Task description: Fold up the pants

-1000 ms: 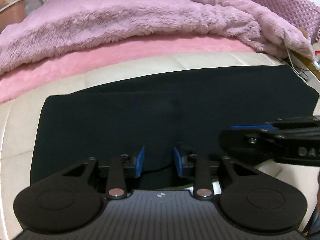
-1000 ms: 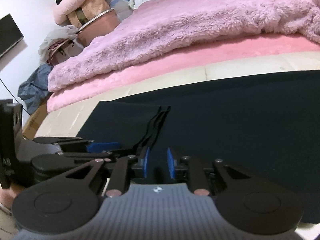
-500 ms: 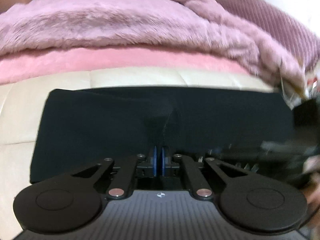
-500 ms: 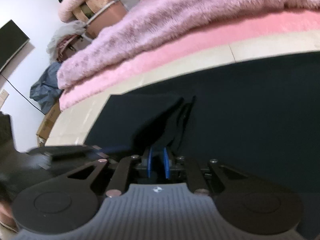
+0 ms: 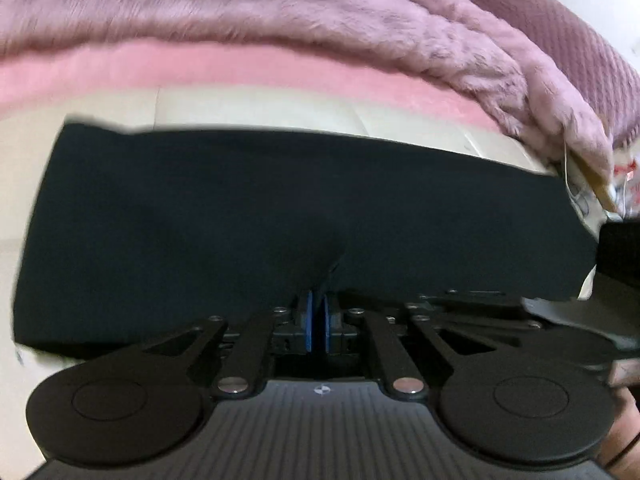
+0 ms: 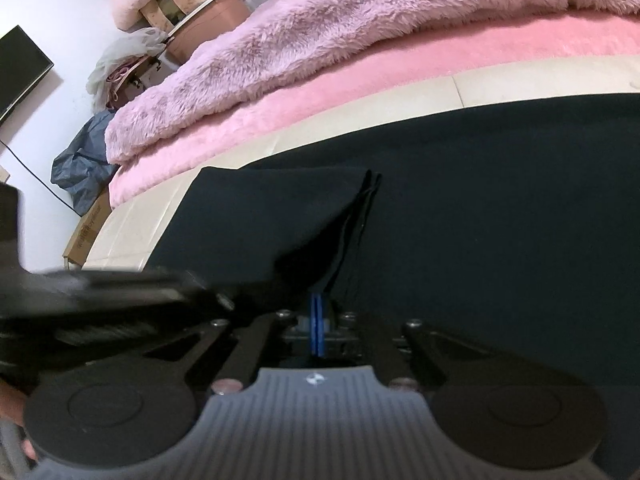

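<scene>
The pants [image 5: 280, 208], dark and laid flat lengthwise across the cream strip at the near edge of the bed [image 5: 248, 108], are pinched at their near edge by both tools. The left gripper [image 5: 316, 320] has its blue fingers [image 5: 307, 322] nearly together with a ridge of dark cloth rising from between them; its jaws closed within the last second and have barely shifted since, and the fabric visibly puckers toward the grip. The right gripper [image 6: 316, 320] has likewise just been closing and is now clenched, with a raised fold of the pants, drawstrings [image 6: 362, 216] trailing along it, running up out of its fingers [image 6: 312, 322]. The two grips sit close together along the same near edge, the left tool showing as a blurred dark shape at the lower left of the right wrist view. That placement suggests the near edge is meant to be lifted and carried across toward the far side, beside the pink fleece blanket [image 6: 320, 32]. No fold appears completed yet. The chief risk is a thin pinch slipping once the cloth takes weight.
</scene>
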